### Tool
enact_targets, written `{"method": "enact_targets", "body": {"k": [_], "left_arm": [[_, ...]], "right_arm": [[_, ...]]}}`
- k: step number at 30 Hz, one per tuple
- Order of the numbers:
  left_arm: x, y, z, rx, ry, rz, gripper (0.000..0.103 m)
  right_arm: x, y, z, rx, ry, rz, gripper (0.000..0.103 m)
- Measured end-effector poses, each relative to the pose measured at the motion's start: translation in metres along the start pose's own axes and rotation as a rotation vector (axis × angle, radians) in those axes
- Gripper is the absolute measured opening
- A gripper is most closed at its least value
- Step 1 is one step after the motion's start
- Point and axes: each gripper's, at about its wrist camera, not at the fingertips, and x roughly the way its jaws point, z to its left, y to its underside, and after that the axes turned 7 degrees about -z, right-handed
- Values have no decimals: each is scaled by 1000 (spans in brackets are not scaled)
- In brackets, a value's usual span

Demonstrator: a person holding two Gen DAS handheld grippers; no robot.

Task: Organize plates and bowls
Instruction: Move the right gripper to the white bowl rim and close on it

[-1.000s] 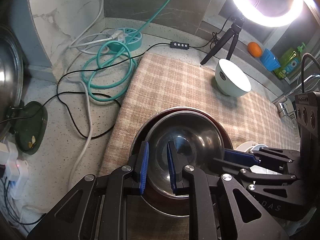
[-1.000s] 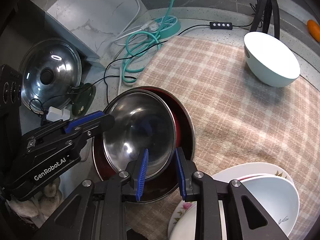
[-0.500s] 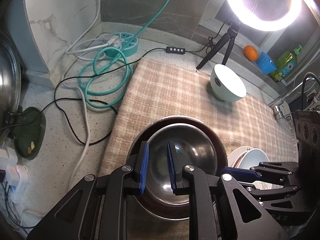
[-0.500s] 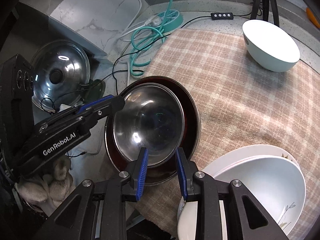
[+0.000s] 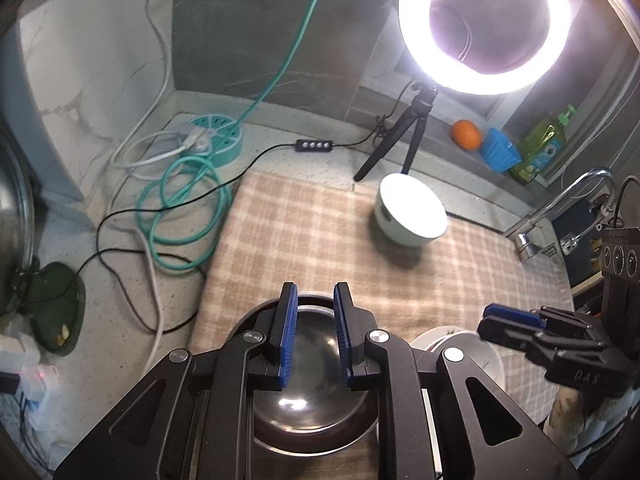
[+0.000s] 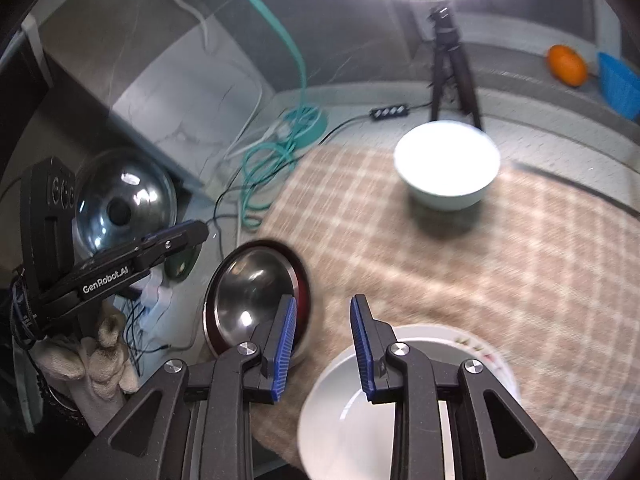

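A: Both claws lifted off the steel bowl (image 5: 310, 376). Left wrist: left claw (image 5: 314, 340) empty, narrow gap; bowl mouth-up, nested in red bowl (image 5: 304, 303).

B: Right wrist: right claw (image 6: 322, 344) apart, empty, above white bowl (image 6: 344, 412) on plate (image 6: 476, 344). Between grasps; likely next the mint bowl (image 6: 446, 170), upright, round, on cloth (image 6: 460, 264).

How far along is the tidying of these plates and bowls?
Done: steel bowl nested in the dark red bowl; white bowl sits on the floral plate. In hand: nothing; both left gripper and right gripper are empty. Left: the pale green bowl standing alone.
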Motion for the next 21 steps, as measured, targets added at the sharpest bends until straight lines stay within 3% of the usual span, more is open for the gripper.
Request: {"method": "enact_targets", "body": {"k": [11, 21], "left_arm": [[43, -36, -52, 44, 57, 22, 17], [104, -52, -70, 4, 53, 87, 17]], "right_arm": [[-41, -56, -77, 158, 56, -149, 30], [-5, -86, -132, 222, 98, -137, 30]]}}
